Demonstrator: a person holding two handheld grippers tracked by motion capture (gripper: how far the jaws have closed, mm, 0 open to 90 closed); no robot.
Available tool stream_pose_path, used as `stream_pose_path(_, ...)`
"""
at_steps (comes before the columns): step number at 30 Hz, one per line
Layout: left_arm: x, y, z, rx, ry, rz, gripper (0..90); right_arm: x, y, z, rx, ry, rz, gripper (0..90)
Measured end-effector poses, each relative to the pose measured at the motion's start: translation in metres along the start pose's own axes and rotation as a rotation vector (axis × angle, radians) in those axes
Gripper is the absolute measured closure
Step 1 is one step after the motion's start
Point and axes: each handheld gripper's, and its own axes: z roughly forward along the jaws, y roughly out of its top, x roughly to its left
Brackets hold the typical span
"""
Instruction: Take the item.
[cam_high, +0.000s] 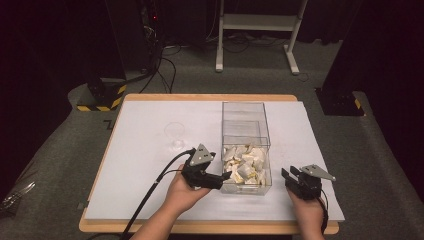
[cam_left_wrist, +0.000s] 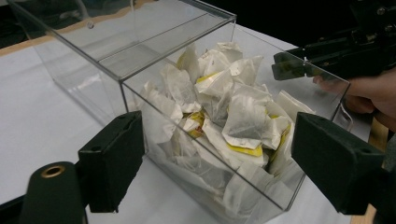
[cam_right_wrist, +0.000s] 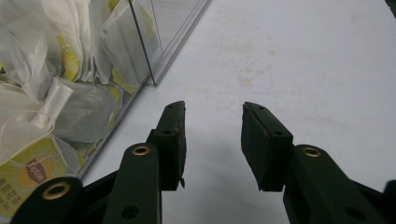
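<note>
At worktop (cam_high: 150, 150) front edge | clear box (cam_left_wrist: 154, 60) of tea bags (cam_left_wrist: 233, 121) right of centre | left tongs (cam_left_wrist: 215, 163) spread wide beside its wall, right tongs (cam_right_wrist: 212, 144) parted, empty | risk: jaw knocks wall, box slides.

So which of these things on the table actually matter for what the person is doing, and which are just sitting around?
Part of the job:
- clear box
- tea bags heaped in its near compartment
- left gripper, jaws open at the box's near left corner
- right gripper, open, empty, beside the box

Just lying about:
- glass on the table
- white frame on the floor behind
</note>
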Motion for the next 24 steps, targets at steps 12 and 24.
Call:
stream_pose_path(12, -0.009, 0.01, 0.02, 0.017, -0.039, 0.029, 21.9, -0.001, -0.001, -0.001, -0.003, 0.008, 0.007, 60.1)
stream_pose_path(24, -0.014, 0.017, 0.042, 0.066, -0.047, 0.041, 27.0, -0.003, -0.001, -0.002, -0.006, 0.013, 0.017, 59.6)
